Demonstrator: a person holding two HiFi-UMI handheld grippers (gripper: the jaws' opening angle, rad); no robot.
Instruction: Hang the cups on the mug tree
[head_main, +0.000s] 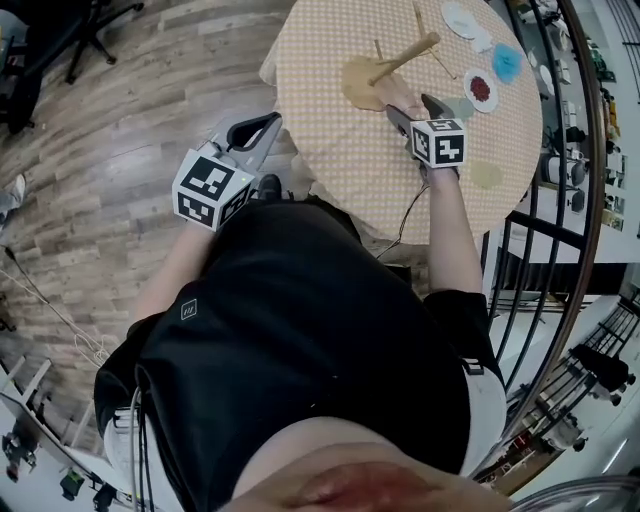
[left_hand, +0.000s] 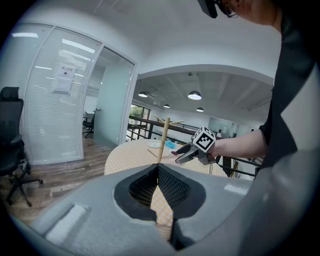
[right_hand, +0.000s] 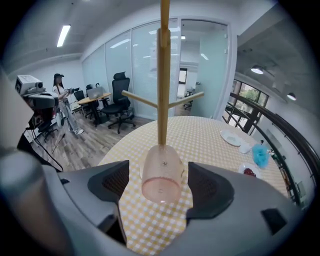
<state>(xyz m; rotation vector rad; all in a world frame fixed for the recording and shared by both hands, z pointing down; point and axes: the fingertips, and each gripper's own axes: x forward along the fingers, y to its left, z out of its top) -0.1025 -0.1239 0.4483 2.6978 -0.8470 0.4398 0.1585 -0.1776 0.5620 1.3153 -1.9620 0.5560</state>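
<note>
A wooden mug tree (right_hand: 163, 75) stands on the round table with a yellow checked cloth (right_hand: 200, 135). A translucent pink cup (right_hand: 161, 175) hangs tilted at the foot of its pole, bottom towards me. My right gripper (right_hand: 160, 184) is open, one jaw on each side of the cup and a gap on both sides. In the head view the right gripper (head_main: 408, 106) reaches to the mug tree (head_main: 405, 57), and the cup is hidden there. My left gripper (head_main: 266, 124) hangs shut and empty off the table's edge. The left gripper view shows its pads (left_hand: 170, 187) meeting at the tip.
A white plate (head_main: 460, 18), a blue fluffy thing (head_main: 507, 62) and a small dish of red bits (head_main: 481, 90) lie on the far side of the table. A black railing (head_main: 590, 200) curves past the table. An office chair (right_hand: 120, 102) and a person (right_hand: 61, 100) are behind.
</note>
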